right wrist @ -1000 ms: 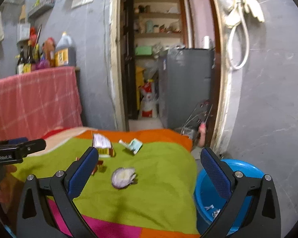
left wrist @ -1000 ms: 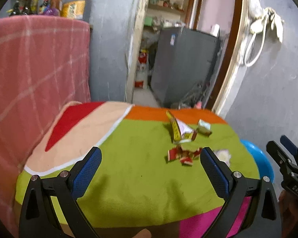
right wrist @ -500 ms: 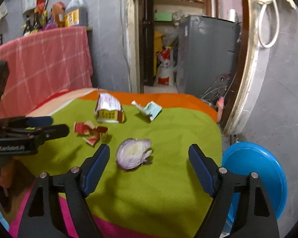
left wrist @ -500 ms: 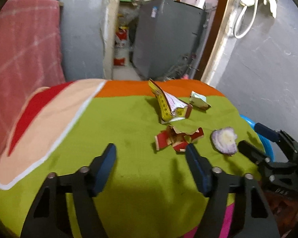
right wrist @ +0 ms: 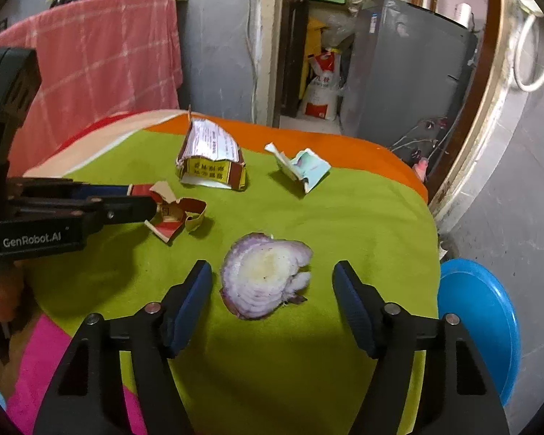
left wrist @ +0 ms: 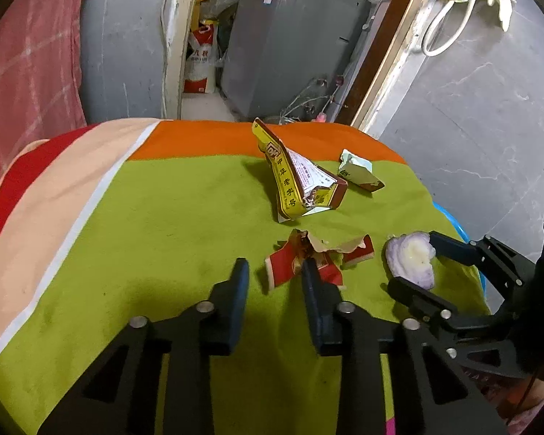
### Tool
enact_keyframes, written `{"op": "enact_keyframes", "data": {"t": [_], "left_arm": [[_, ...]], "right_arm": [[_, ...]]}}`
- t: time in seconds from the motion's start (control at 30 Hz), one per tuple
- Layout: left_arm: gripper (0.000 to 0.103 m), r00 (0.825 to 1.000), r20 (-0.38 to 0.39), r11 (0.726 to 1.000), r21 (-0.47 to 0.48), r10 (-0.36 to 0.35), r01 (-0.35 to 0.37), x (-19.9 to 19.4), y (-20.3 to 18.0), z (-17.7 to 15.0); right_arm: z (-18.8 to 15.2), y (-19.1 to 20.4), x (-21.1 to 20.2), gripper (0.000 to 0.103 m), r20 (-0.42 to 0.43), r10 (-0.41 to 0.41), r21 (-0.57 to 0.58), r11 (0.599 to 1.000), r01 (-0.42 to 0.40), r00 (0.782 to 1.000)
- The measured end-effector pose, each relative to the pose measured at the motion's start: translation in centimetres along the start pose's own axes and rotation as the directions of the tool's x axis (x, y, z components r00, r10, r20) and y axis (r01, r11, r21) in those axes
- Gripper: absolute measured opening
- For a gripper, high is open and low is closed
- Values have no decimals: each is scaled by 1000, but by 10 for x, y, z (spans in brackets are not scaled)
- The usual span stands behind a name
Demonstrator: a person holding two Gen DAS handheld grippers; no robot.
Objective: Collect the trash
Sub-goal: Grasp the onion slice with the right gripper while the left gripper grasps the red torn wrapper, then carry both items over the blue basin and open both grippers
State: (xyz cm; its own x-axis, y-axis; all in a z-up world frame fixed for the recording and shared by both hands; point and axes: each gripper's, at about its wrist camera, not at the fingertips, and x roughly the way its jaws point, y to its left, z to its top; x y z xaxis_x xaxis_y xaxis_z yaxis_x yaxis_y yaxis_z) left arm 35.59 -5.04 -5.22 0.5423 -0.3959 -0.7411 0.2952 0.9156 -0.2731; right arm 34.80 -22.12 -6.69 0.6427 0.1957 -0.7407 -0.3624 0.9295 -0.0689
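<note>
Trash lies on a table with a green and orange cloth (left wrist: 156, 217). Torn red packaging (left wrist: 308, 253) (right wrist: 174, 214) lies just ahead of my left gripper (left wrist: 273, 268), whose jaws are open around its near edge. A cut purple onion piece (right wrist: 266, 273) (left wrist: 411, 257) lies between the open jaws of my right gripper (right wrist: 272, 272). A yellow torn carton (left wrist: 297, 181) (right wrist: 210, 161) and a small crumpled pale box (left wrist: 359, 174) (right wrist: 303, 168) lie further back.
A blue basin (right wrist: 478, 326) stands on the floor right of the table. A pink checked cloth (right wrist: 101, 58) hangs at the left. A grey appliance (left wrist: 293, 36) and a doorway are behind the table; a grey wall is at the right.
Both grippers moved forward and down toward the table. The left jaws narrowed and reached the red packaging. The right jaws narrowed and now flank the onion piece.
</note>
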Motion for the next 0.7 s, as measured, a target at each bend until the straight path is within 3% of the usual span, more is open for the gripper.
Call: {"op": "enact_keyframes", "data": {"t": [0.1, 0.27, 0.53, 0.7], "left_arm": [[11, 1000, -2, 1000, -1, -6, 6, 1, -1, 2], [3, 1000, 16, 1000, 23, -12, 11, -3, -9, -1], [1, 998, 65, 999, 52, -1, -3, -18, -26, -7], [1, 991, 131, 996, 82, 12, -22, -36, -43, -12]], "right_arm": [[2, 2, 6, 52, -22, 7, -12, 1000, -7, 1000], [1, -3, 4, 40, -19, 31, 10, 999, -31, 999], [-9, -8, -8, 36, 30, 32, 41, 999, -34, 999], [-20, -16, -33, 36, 128, 24, 89, 995, -35, 992]]}}
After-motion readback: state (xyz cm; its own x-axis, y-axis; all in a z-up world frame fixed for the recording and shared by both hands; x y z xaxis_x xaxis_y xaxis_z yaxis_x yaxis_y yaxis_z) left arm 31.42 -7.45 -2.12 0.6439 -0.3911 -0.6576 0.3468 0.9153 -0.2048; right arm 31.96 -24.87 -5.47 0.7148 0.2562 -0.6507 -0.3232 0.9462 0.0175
